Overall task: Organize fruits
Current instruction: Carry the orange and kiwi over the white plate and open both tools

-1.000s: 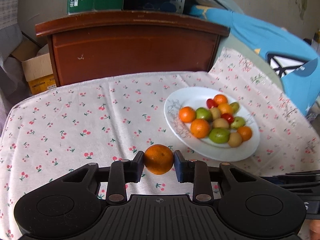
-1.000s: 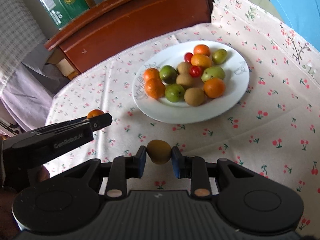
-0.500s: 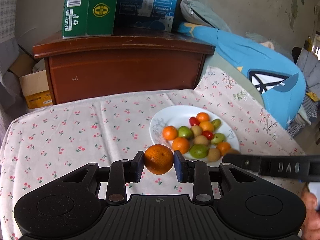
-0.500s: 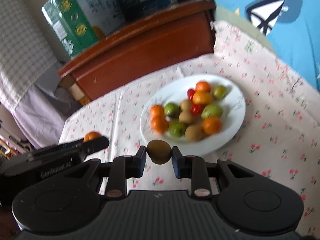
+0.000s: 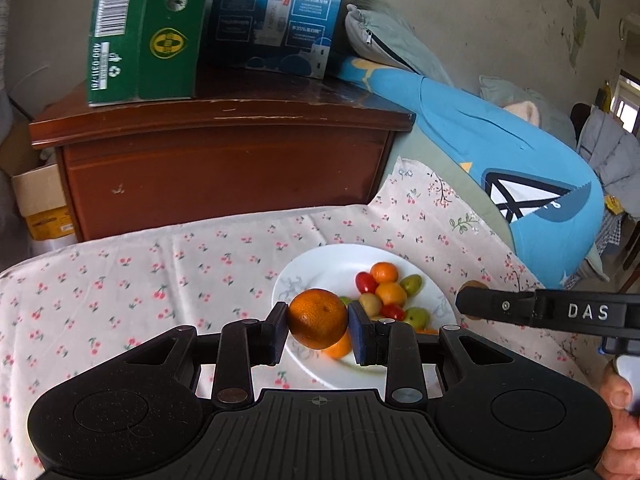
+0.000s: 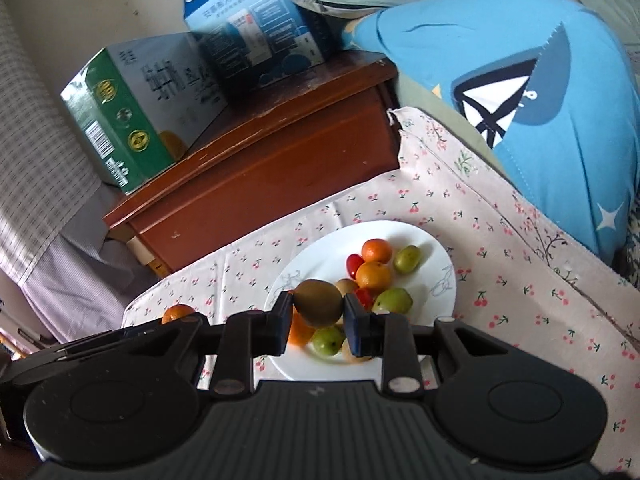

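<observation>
Cherry-print cloth covers the tabletop (image 5: pixel 120 280). Ahead of both claws, the plate (image 6: pixel 440 280) already carries most fruit. Left claw (image 5: pixel 318 326) clamps an orange (image 5: pixel 318 318); right claw (image 6: pixel 318 316) clamps a kiwi (image 6: pixel 318 303). Both, seemingly the last pieces, remain unplaced.
</observation>
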